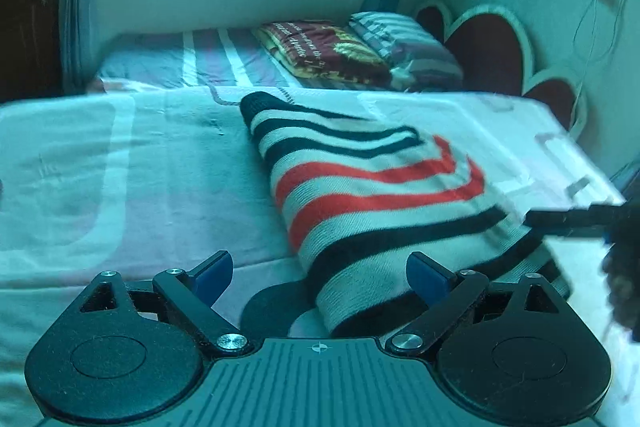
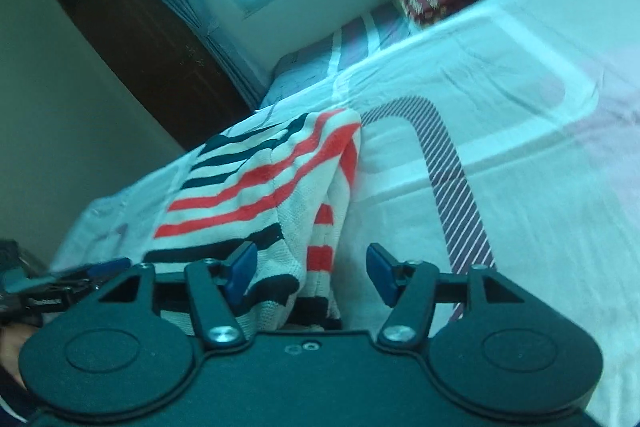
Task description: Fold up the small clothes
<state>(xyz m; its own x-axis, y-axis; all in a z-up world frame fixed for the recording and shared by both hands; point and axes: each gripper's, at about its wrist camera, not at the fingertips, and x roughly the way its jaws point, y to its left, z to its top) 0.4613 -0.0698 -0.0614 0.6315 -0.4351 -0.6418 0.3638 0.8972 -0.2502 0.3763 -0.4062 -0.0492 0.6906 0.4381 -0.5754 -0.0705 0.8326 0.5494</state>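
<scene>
With both tools spread wide and holding nothing: striped knit garment on the bed, long axis running straight ahead of left tool; ahead-left of right tool, about equally near.

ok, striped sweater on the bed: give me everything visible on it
The striped sweater looks like a white knit with black and red bands. It lies already folded over on the pale bedsheet, one layer doubled along an edge in the right wrist view. Its near end reaches between the fingers of the open left gripper. The open right gripper hovers at its edge, gripping nothing.
</scene>
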